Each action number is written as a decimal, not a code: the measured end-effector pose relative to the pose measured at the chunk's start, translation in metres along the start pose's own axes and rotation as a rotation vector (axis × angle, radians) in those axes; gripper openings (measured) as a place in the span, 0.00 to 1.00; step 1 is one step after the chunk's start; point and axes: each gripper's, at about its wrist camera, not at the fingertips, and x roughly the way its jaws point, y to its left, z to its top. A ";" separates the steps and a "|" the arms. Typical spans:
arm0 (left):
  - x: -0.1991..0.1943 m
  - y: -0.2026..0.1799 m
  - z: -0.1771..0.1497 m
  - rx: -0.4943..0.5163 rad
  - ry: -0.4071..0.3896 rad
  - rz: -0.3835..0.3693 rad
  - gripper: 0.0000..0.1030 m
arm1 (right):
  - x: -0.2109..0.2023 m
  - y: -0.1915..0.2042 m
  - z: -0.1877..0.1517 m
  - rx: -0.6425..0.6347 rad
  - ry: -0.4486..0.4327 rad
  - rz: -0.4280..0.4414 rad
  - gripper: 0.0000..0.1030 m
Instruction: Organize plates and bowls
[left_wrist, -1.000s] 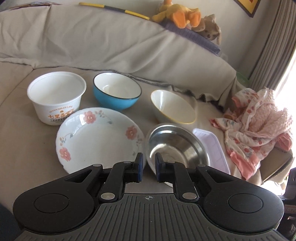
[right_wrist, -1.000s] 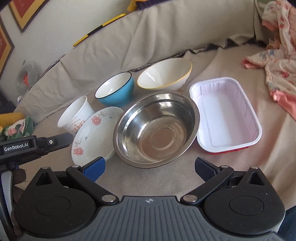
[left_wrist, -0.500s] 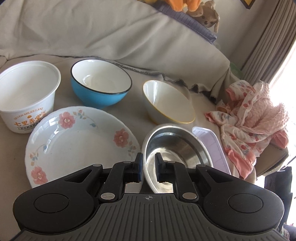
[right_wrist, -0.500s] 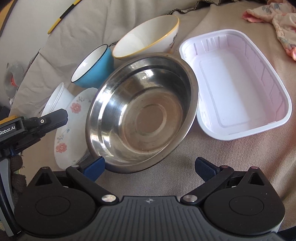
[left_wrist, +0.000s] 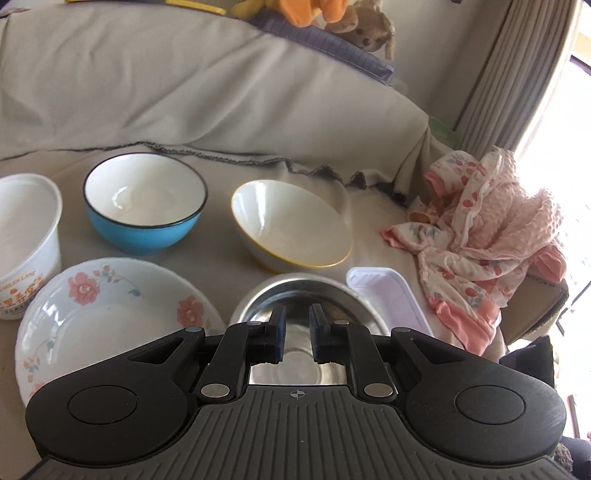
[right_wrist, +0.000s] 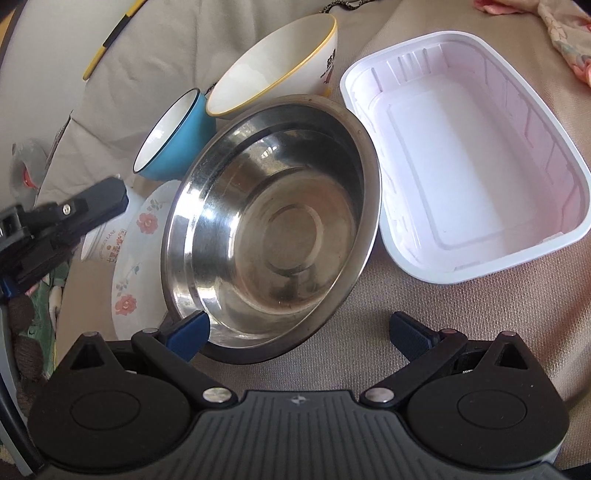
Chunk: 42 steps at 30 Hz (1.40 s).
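Observation:
A steel bowl (right_wrist: 273, 221) sits on the covered sofa, also in the left wrist view (left_wrist: 295, 291). My right gripper (right_wrist: 299, 332) is open, its fingers wide apart, just in front of the bowl's near rim; the left fingertip (right_wrist: 188, 328) is at the rim. My left gripper (left_wrist: 296, 334) is nearly shut with a small gap and holds nothing, hovering over the steel bowl. A flowered plate (left_wrist: 103, 317) lies left of it. A blue bowl (left_wrist: 144, 206), a yellow-rimmed white bowl (left_wrist: 291, 225) and a white paper tub (left_wrist: 26, 236) stand behind.
A white plastic tray (right_wrist: 465, 155) lies right of the steel bowl, touching it. Pink clothes (left_wrist: 487, 236) are heaped at the right. The sofa back (left_wrist: 184, 92) rises behind the bowls. The left gripper's body (right_wrist: 55, 225) shows at the left of the right wrist view.
Both grippers have moved forward toward the steel bowl. The right gripper now reaches its near rim. The left gripper is now over the steel bowl. Jaw openings are unchanged.

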 end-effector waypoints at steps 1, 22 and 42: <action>0.003 -0.008 0.003 0.016 0.000 -0.014 0.14 | 0.001 0.001 0.002 -0.030 0.017 0.005 1.00; 0.176 -0.070 0.067 0.095 0.447 0.063 0.15 | -0.104 -0.090 0.049 -0.081 -0.368 -0.180 0.40; 0.211 -0.104 0.053 -0.004 0.551 -0.175 0.26 | -0.092 -0.139 0.060 0.011 -0.381 -0.287 0.39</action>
